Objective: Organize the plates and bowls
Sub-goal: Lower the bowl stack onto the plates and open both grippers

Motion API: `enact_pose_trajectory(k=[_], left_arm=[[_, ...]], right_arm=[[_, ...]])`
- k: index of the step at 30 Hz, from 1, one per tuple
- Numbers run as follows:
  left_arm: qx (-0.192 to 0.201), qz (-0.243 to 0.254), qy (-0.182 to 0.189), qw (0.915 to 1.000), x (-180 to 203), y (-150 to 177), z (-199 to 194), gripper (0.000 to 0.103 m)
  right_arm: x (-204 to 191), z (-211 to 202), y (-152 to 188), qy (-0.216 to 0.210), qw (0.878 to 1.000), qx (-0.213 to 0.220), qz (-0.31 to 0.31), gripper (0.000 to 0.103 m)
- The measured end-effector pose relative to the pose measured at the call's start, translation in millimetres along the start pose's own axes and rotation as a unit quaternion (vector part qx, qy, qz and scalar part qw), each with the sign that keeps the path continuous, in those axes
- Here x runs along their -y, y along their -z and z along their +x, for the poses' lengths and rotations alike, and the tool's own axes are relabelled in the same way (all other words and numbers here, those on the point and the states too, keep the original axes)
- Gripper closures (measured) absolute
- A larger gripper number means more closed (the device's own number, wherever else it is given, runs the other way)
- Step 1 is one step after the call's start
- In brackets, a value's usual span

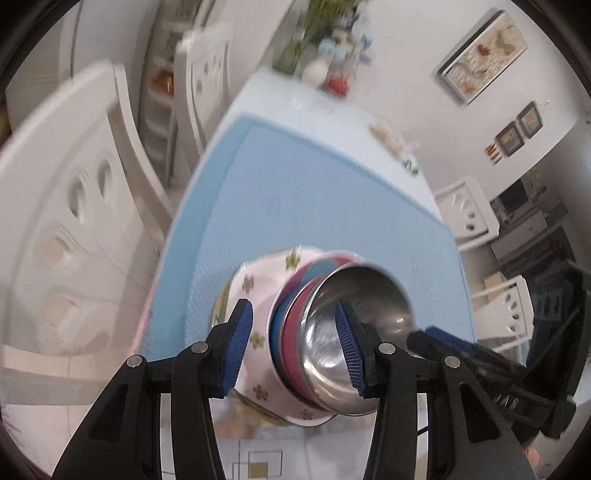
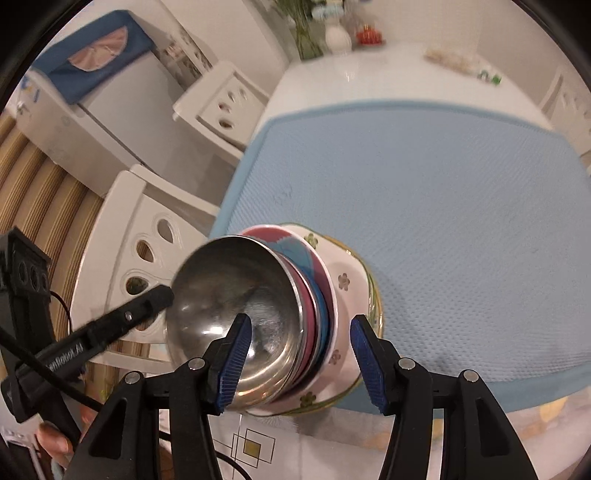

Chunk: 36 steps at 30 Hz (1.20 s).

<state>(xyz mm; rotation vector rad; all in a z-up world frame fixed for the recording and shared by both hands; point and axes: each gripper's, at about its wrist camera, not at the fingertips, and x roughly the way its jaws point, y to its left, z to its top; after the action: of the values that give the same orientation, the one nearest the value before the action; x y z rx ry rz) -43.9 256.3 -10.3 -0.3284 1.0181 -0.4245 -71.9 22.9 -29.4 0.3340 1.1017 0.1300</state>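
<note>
A stack stands at the near edge of the blue mat (image 1: 295, 192): a steel bowl (image 1: 354, 332) on top, a pink bowl (image 1: 293, 332) and a blue bowl (image 1: 275, 332) under it, then a white floral plate (image 1: 258, 295). My left gripper (image 1: 293, 345) is open, its jaws straddling the stack, one finger inside the steel bowl. My right gripper (image 2: 301, 363) is open around the same stack from the other side; the steel bowl (image 2: 236, 306), pink bowl (image 2: 304, 332), blue bowl (image 2: 323, 317) and floral plate (image 2: 345, 295) show between its fingers.
White chairs (image 1: 74, 206) stand at the table's left side and more at the right (image 1: 469, 210). A vase with flowers (image 2: 336, 35), a red item (image 2: 367, 37) and small packets (image 2: 450, 59) sit at the table's far end. A fridge (image 2: 92, 103) stands at left.
</note>
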Motion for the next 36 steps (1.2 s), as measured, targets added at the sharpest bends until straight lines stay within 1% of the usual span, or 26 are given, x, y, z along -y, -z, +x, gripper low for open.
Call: enact_pose_trajectory(k=[3, 4, 7, 8, 9, 10, 12, 14, 16, 18, 21, 24, 26, 28, 31, 34, 36], left_arm=[[0.042, 0.022, 0.004, 0.9988, 19, -3, -24, 0.060], [0.055, 0.032, 0.001, 0.9980, 26, -5, -31, 0.058], [0.085, 0.052, -0.012, 0.9949, 41, -9, -46, 0.058], [0.092, 0.058, -0.016, 0.9939, 46, -9, -50, 0.057], [0.099, 0.063, -0.021, 0.9929, 50, -9, -53, 0.056], [0.107, 0.067, -0.031, 0.9915, 54, -8, -55, 0.052], [0.119, 0.074, -0.059, 0.9884, 60, -4, -55, 0.050], [0.122, 0.082, -0.075, 0.9863, 62, -2, -52, 0.038], [0.117, 0.091, -0.088, 0.9850, 64, 0, -46, 0.035], [0.100, 0.101, -0.101, 0.9847, 65, 1, -39, 0.035], [0.072, 0.101, -0.135, 0.9831, 61, 1, -26, 0.035], [0.055, 0.094, -0.145, 0.9834, 53, 1, -19, 0.035], [0.044, 0.088, -0.140, 0.9852, 49, 1, -16, 0.035], [0.038, 0.088, -0.133, 0.9864, 49, 2, -14, 0.035], [0.037, 0.093, -0.138, 0.9854, 53, 4, -12, 0.035], [0.040, 0.099, -0.158, 0.9817, 57, 7, -8, 0.035], [0.034, 0.103, -0.179, 0.9778, 57, 8, -3, 0.035]], right_arm=[[-13, -24, 7, 0.023, 0.998, 0.041, -0.031, 0.046], [-18, -32, 9, 0.036, 0.997, 0.056, -0.044, 0.044], [-29, -51, 13, 0.068, 0.992, 0.089, -0.066, 0.044], [-31, -55, 13, 0.073, 0.991, 0.094, -0.068, 0.043], [-34, -59, 14, 0.087, 0.989, 0.099, -0.072, 0.041], [-36, -60, 14, 0.101, 0.987, 0.099, -0.076, 0.036], [-38, -59, 15, 0.121, 0.985, 0.096, -0.081, 0.033], [-36, -57, 16, 0.130, 0.984, 0.093, -0.083, 0.033], [-32, -55, 14, 0.128, 0.985, 0.087, -0.075, 0.033], [-31, -51, 13, 0.124, 0.987, 0.082, -0.068, 0.033], [-27, -45, 14, 0.124, 0.988, 0.071, -0.051, 0.033], [-24, -37, 16, 0.115, 0.991, 0.055, -0.036, 0.033], [-23, -32, 17, 0.114, 0.992, 0.045, -0.033, 0.033], [-22, -29, 18, 0.118, 0.992, 0.040, -0.032, 0.033], [-21, -30, 18, 0.121, 0.991, 0.041, -0.030, 0.033], [-19, -30, 17, 0.125, 0.991, 0.043, -0.027, 0.033], [-18, -30, 17, 0.126, 0.991, 0.042, -0.023, 0.033]])
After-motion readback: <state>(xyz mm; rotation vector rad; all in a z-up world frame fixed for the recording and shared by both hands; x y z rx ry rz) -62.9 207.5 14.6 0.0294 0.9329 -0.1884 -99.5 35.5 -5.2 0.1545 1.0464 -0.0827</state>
